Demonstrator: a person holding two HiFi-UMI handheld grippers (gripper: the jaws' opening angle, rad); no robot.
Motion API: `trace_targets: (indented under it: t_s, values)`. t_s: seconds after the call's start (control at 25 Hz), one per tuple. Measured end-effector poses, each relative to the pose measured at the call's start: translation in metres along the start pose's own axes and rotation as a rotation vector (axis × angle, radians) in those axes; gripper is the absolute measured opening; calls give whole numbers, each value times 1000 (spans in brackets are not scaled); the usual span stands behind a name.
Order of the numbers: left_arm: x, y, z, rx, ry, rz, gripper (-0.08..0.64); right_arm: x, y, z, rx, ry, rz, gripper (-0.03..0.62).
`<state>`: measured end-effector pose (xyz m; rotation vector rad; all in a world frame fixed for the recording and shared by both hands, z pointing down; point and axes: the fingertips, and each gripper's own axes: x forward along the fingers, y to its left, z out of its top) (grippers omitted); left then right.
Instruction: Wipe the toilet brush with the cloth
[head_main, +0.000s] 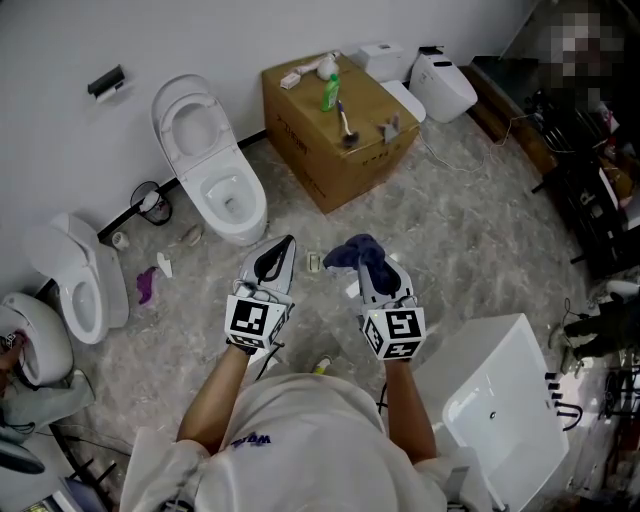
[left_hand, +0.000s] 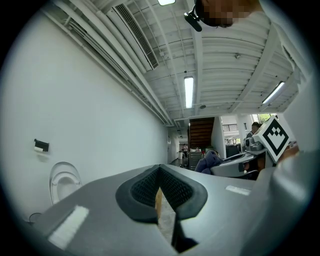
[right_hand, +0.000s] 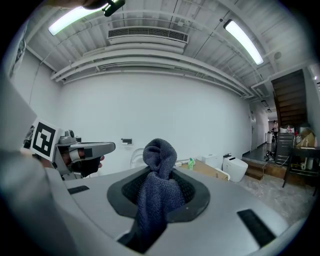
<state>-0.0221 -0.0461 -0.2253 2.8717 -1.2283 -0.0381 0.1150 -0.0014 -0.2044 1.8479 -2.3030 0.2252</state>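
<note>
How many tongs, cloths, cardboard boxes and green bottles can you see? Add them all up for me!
Tongs: 2, the left tongs and the right tongs
cloth: 1, dark blue, pinched in the right tongs
cardboard box: 1
green bottle: 1, on the box
Total: 5

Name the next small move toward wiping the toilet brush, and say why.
Probably carry the left gripper forward toward the cardboard box and open it for what looks like the toilet brush lying on top. The right gripper is shut on the dark blue cloth, the left one's jaws are together on nothing, and the brush lies well ahead of both.
</note>
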Motion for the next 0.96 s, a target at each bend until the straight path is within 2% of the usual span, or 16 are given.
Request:
trace_targets:
  t_s: [0.68, 0.8, 0.96]
  values:
    - [-9, 2, -12, -20, 16, -12, 0, -8, 10, -6, -26, 33, 14, 80]
    - [-13, 7, -18, -38, 19, 6, 0, -10, 20, -5, -49, 37, 47, 80]
    - [-15, 17, -14, -23, 8, 10, 0, -1, 34, 4, -78, 31, 102, 80]
